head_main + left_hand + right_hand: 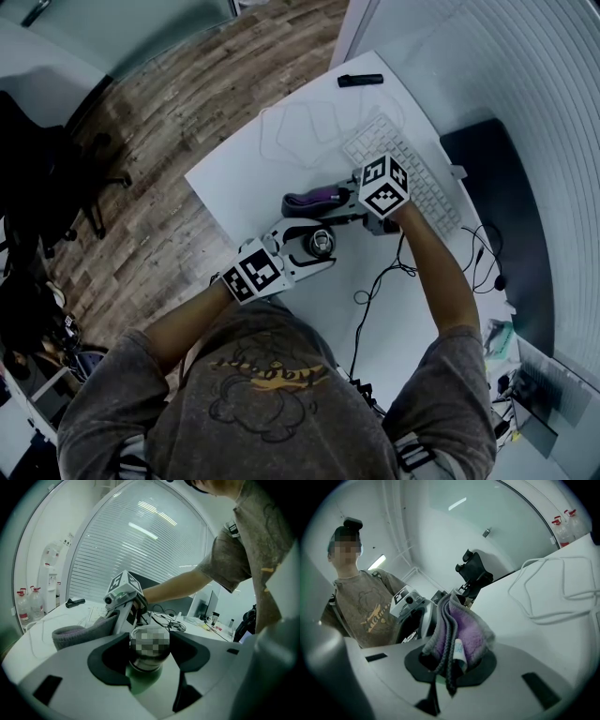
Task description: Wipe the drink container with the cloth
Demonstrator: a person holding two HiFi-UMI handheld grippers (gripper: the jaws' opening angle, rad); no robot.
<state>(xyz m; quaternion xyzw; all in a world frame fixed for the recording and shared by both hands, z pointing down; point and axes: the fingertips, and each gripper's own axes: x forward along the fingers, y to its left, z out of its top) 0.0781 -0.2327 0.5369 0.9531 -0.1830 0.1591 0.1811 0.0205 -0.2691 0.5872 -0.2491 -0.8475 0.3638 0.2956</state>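
A metal drink container [322, 243] stands on the white table [253, 173], and my left gripper [314, 246] is shut on it. Seen along the left gripper's jaws, the container [149, 648] fills the gap between the dark pads. My right gripper [323, 199] is shut on a folded purple and grey cloth [312, 198], held just beyond the container. In the right gripper view the cloth [457, 637] stands up out of the jaws with a small white label showing. From the left gripper view the cloth [79, 632] hangs left of the container, close to it; touching cannot be told.
A white keyboard [403, 173] lies to the right, behind my right gripper. A black marker [360, 81] sits at the table's far end. A thin white cable [300, 136] loops on the table, and black cables [380, 277] trail near the front right. A dark monitor [502, 225] stands at the right.
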